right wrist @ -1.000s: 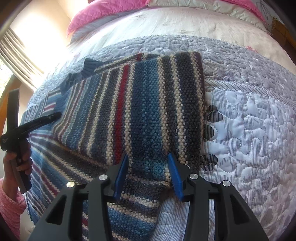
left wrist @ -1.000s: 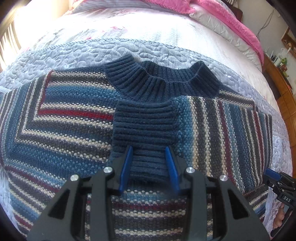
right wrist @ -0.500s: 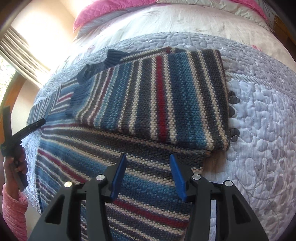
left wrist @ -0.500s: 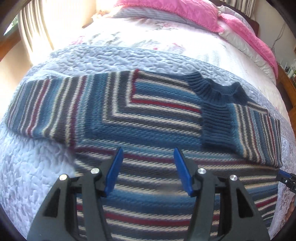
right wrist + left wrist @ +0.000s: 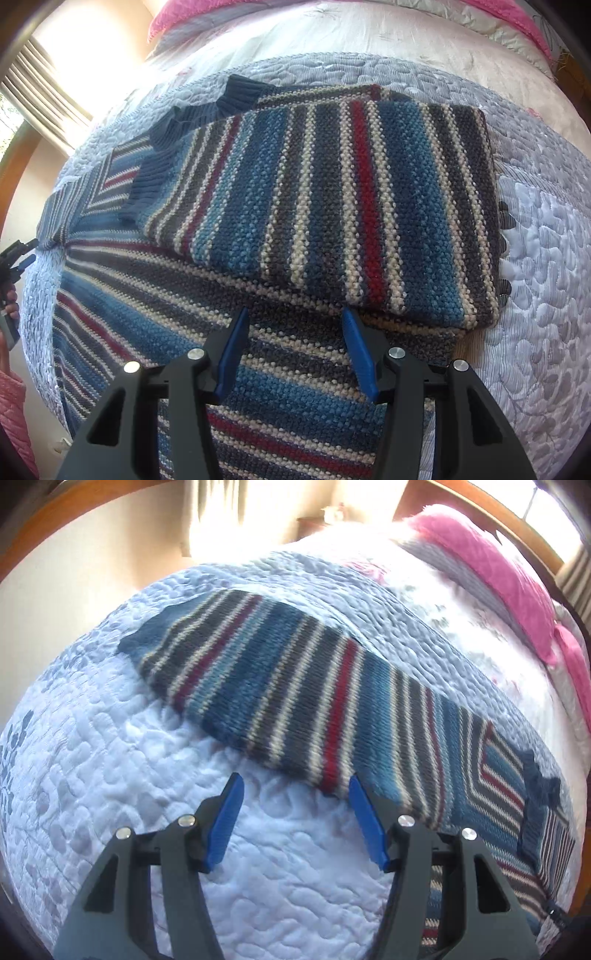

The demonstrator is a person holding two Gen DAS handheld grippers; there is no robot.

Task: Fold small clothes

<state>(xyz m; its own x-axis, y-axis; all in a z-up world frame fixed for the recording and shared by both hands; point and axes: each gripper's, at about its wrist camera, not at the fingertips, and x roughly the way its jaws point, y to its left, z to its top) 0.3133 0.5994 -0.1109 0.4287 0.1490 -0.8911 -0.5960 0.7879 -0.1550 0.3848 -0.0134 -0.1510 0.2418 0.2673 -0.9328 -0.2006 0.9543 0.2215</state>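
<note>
Left gripper (image 5: 295, 805): jaws spread, empty, low centre of frame over the quilted bedspread (image 5: 110, 775), judged lined up for the unfolded sleeve (image 5: 258, 686), which lies just beyond, running toward upper left. Right gripper (image 5: 291, 336): jaws spread, empty, above the striped knit sweater (image 5: 258, 350); the folded sleeve panel (image 5: 351, 206) lies flat just ahead, centre frame.

**Striped sweater, one sleeve folded in**

The knitted sweater (image 5: 325, 206), striped blue, grey, cream and red, lies flat on the quilted bed (image 5: 546, 258). One sleeve is folded across its body; the other sleeve (image 5: 258, 679) stretches out toward 10 o'clock. The navy ribbed collar (image 5: 207, 110) points toward 11 o'clock.
</note>
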